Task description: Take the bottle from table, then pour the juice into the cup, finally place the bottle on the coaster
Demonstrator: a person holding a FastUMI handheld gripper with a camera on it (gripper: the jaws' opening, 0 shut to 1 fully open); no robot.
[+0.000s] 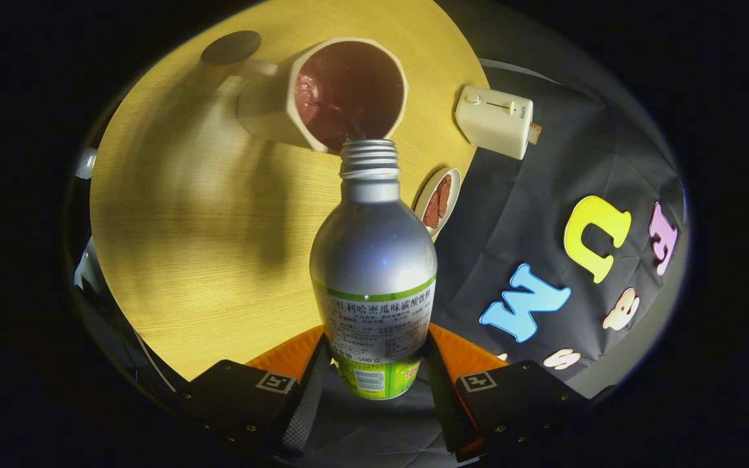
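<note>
Tool (374,370): pinching bottle (373,260) low, leaving neck free.
Bottle: tipped, mouth over cup (347,91) rim for pouring.
Coaster (231,47): beyond cup, bare.

Dim booth, warm light, strong fisheye bend

The wooden table (173,260) glows yellow and carries soft, broad shadows beside the cup (322,97); a small highlight sits on the silver bottle (374,260), which the gripper (374,383) grips from both sides. Focus is sharp centrally; edges curve and darken heavily.
</note>
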